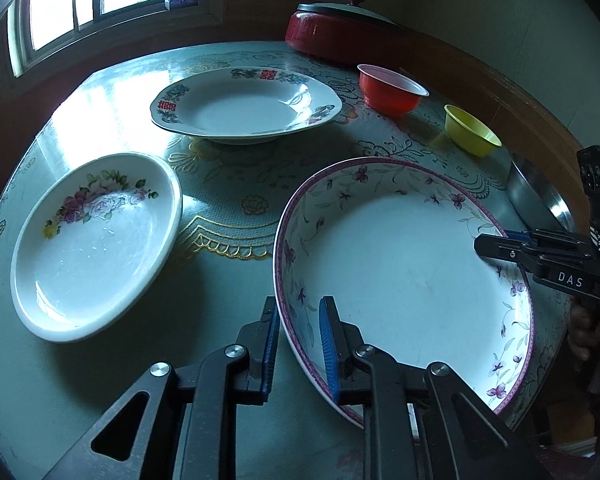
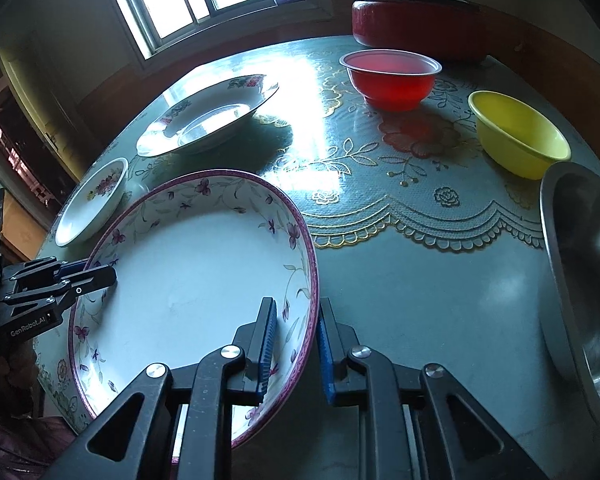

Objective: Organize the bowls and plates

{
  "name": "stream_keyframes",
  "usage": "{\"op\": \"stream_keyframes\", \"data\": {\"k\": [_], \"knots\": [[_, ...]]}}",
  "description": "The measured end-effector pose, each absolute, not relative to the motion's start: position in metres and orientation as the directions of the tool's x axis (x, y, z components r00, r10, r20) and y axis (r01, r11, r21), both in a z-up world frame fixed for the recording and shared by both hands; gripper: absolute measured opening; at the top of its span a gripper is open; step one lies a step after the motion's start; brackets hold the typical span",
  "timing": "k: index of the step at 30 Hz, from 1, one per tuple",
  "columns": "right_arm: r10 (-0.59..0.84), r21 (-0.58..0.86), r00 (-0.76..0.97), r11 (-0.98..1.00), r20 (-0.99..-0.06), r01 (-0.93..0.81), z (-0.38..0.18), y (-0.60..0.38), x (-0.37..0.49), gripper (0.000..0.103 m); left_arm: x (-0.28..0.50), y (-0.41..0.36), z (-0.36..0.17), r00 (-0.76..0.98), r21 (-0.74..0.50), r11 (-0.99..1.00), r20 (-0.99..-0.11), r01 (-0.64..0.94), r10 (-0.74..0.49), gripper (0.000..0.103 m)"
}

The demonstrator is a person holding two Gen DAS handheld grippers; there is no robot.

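A large white plate (image 1: 400,264) (image 2: 188,272) with a purple rim and small flowers lies at the near side of the table. My left gripper (image 1: 300,312) is shut on its left rim, one blue pad inside and one outside. My right gripper (image 2: 296,312) is shut on the opposite rim in the same way. Each gripper also shows in the other view: the right gripper (image 1: 488,244) and the left gripper (image 2: 104,274). A white oval plate (image 1: 96,240) (image 2: 94,200) with pink flowers lies to the left. Further back stands a plate with red characters (image 1: 244,104) (image 2: 208,116).
A red bowl (image 1: 392,88) (image 2: 392,80) and a yellow bowl (image 1: 472,130) (image 2: 520,140) stand at the back right. A steel bowl (image 1: 536,196) (image 2: 580,280) sits at the right edge. A red lidded pot (image 1: 340,32) (image 2: 412,24) is against the wall.
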State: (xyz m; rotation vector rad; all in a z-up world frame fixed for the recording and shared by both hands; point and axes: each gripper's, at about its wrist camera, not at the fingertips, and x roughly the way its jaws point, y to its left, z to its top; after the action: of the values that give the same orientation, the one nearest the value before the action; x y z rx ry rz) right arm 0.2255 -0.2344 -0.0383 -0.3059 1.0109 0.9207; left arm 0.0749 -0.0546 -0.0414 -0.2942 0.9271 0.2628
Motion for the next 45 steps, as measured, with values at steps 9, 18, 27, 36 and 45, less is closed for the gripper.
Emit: {"op": "stream_keyframes", "data": {"k": [9,18,27,36,45], "knots": [[0.526,0.183,0.233,0.621,-0.818,-0.762,-0.037,-0.234,0.223,0.014,0.051,-0.061,-0.04,0.591,-0.151,0.933,-0.803,-0.325,0.076,0.02],[0.508,0.179,0.284,0.683,-0.814,-0.708,-0.037,-0.22,0.231,0.013,0.051,-0.057,-0.038,0.601,-0.164,0.942,-0.798,-0.291,0.047,0.022],[0.435,0.099,0.295,0.683,-0.851,-0.724,-0.036,-0.212,0.224,0.017,0.051,-0.052,-0.038,0.613,-0.162,0.966,-0.79,-0.203,-0.003,0.024],[0.371,0.048,0.354,0.745,-0.858,-0.665,-0.036,-0.206,0.216,0.025,0.043,-0.052,-0.034,0.645,-0.13,0.984,-0.764,-0.122,-0.022,0.027],[0.332,0.044,0.393,0.808,-0.858,-0.587,-0.037,-0.204,0.213,0.034,0.032,-0.048,-0.031,0.68,-0.135,0.99,-0.73,-0.05,-0.065,0.027]]}}
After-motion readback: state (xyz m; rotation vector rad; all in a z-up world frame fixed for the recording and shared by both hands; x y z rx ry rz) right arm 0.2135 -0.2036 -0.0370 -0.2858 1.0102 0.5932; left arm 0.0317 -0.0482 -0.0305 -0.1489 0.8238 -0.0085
